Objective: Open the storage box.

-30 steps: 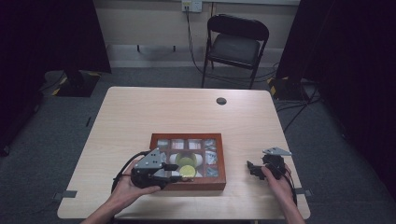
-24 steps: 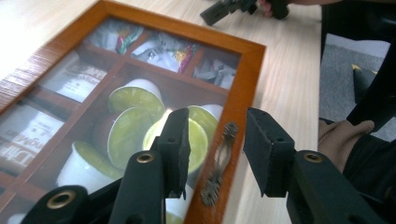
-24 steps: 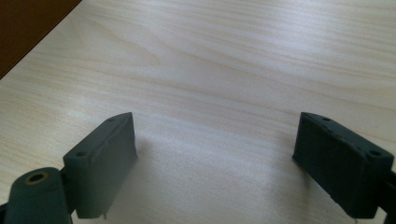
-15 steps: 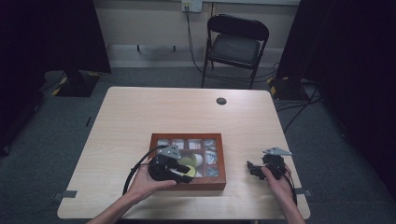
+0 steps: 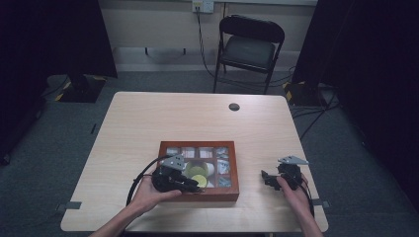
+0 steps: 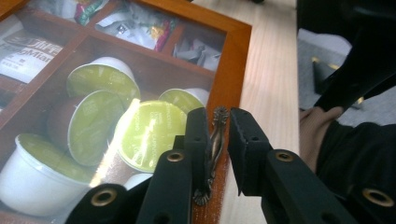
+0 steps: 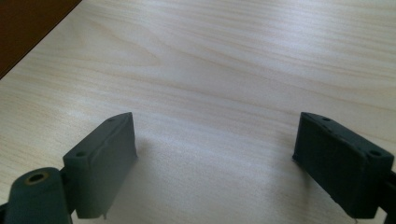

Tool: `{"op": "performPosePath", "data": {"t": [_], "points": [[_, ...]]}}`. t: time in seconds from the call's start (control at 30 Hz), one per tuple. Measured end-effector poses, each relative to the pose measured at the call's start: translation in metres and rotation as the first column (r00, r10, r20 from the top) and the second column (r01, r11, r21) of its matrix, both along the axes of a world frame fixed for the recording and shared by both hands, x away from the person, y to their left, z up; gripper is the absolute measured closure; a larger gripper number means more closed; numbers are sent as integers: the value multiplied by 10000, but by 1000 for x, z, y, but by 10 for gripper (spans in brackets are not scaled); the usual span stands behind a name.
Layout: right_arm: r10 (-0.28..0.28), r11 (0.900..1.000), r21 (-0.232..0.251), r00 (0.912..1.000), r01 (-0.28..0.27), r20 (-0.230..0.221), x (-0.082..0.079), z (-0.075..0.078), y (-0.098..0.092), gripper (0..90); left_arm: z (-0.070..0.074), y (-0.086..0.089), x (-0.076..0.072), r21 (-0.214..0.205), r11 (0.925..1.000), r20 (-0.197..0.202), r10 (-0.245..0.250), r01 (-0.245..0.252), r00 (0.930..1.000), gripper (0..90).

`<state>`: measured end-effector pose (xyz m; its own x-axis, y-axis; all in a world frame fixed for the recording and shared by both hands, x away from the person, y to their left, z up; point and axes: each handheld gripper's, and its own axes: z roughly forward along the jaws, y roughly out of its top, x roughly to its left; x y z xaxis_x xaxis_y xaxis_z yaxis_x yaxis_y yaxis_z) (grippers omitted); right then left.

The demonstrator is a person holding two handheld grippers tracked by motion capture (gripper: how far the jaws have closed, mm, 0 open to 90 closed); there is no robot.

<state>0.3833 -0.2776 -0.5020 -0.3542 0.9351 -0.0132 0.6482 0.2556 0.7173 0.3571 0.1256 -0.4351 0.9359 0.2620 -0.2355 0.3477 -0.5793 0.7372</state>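
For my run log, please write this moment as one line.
left gripper: jaws just closed on metal handle of wooden box lid | right gripper: open over table

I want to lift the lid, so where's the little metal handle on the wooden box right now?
The handle sits on the box's near edge, at the front of the glass lid, between the left gripper's fingers.

Left tongs [image 6: 215, 140] have shifted from the box's [image 5: 232, 192] left side onto its near front edge, dropping a little. Their jaws have just been closing, now narrowed around the small metal handle [image 6: 212, 149] on the front rim; contact with the pads unclear.
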Motion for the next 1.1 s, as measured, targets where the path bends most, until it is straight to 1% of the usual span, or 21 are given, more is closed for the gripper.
{"op": "performPosePath", "data": {"t": [0.03, 0.13, 0.2, 0.23, 0.27, 0.47, 0.53, 0.6, 0.7, 0.77, 0.87, 0.93, 1.03, 1.1], "points": [[1, 10000, 0, 10000, -1, 1, 0, 0, 0, 120, -1, -1, 0, 81, 9999, -42, -93, 94, 9999, 799], [1, 10000, -1, 10000, -1, 0, 0, 0, 0, 120, -4, -3, -2, 168, 9998, 207, -65, 62, 9998, 804], [-12, 10000, 2, 10000, 12, -3, 0, 0, 0, 120, -4, -3, -2, 195, 9997, 287, -169, 164, 9994, 806], [-19, 10000, -3, 10000, 19, -3, 0, 0, 0, 120, -4, -4, -2, 320, 9991, 480, -297, 281, 9984, 809], [-18, 10000, -3, 10000, 18, 0, 0, 0, 0, 120, -4, -4, -3, 323, 9991, 544, -300, 283, 9981, 809], [-22, 10000, -4, 10000, 22, 0, 0, 0, 0, 120, -5, -4, -2, 299, 9987, 487, -422, 408, 9979, 810], [-33, 10000, 4, 10000, 33, 0, 0, 0, 0, 120, -5, -4, -2, 294, 9988, 526, -395, 380, 9978, 810], [-35, 10000, 4, 10000, 35, 0, 0, 0, 0, 120, -5, -4, -2, 294, 9988, 449, -410, 397, 9981, 810], [-27, 10000, -4, 10000, 27, 0, 0, 0, 0, 120, -4, -5, -1, 303, 9991, 309, -303, 294, 9991, 815], [-26, 10000, -2, 10000, 26, 0, 0, 0, 0, 120, -4, -5, 1, 281, 9993, 20, -266, 266, 9996, 817], [-26, 10000, -3, 10000, 26, 1, 0, 0, 0, 120, -5, -4, 3, 115, 9998, -314, -131, 135, 9994, 818], [-27, 10000, -4, 10000, 27, 0, 0, 0, 0, 120, -4, -4, 4, 65, 9999, -366, -89, 91, 9993, 818], [-25, 10000, -2, 10000, 25, -1, 0, 0, 0, 120, -3, -3, 4, 96, 9999, -472, -131, 136, 9988, 817], [-29, 10000, -1, 10000, 29, -2, 0, 0, 0, 120, -3, -4, 4, 86, 10000, -558, 37, -32, 9984, 817]]}}
